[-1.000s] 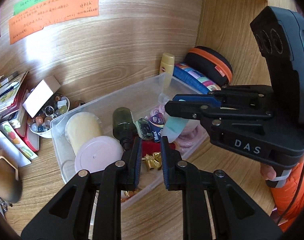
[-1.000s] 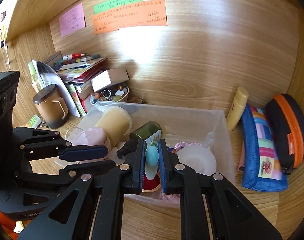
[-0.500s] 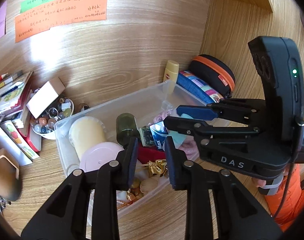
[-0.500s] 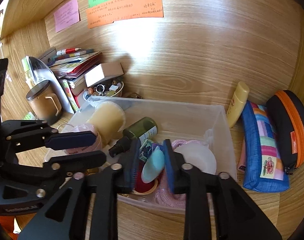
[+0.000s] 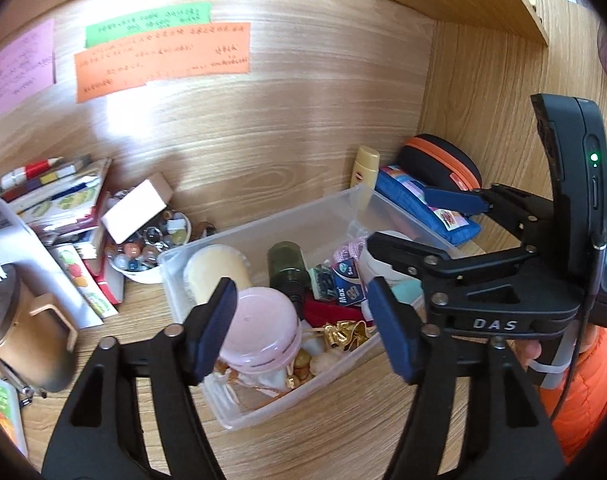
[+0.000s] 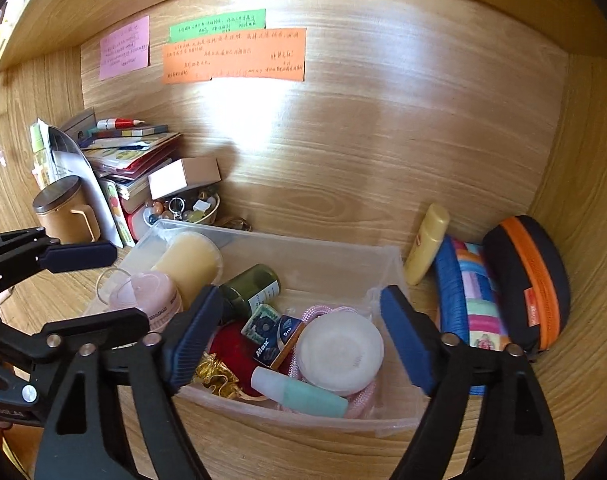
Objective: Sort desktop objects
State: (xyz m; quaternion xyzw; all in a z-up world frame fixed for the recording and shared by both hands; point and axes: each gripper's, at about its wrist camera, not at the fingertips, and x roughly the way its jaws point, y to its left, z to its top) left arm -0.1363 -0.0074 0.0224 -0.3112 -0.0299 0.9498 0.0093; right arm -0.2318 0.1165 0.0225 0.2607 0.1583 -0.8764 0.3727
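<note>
A clear plastic bin (image 5: 263, 226) (image 6: 303, 240) stands on the wooden desk, filled with small items. My left gripper (image 5: 303, 320) hovers over its near-left end, jaws opening and nothing between them; the gold bells (image 5: 343, 332) (image 6: 217, 376) lie below beside a pink jar (image 5: 259, 332). My right gripper (image 6: 301, 336) hangs over the near-right end, jaws opening and empty. A mint-green tube (image 6: 299, 394) lies in the bin under it, against a white round jar (image 6: 339, 350). Each gripper shows in the other's view: the right gripper (image 5: 419, 224), the left gripper (image 6: 99, 286).
A yellow tube (image 6: 425, 250), a striped pouch (image 6: 471, 308) and a black-and-orange case (image 6: 527, 280) sit right of the bin. On the left are a brown mug (image 6: 63, 212), a bowl of beads (image 6: 183, 208) and stacked books (image 6: 131, 152). Wooden walls close the back and right.
Both grippers went from shut to open. The left let go of the gold bells and the right let go of the mint tube; both now lie in the bin. The left gripper rose slightly.
</note>
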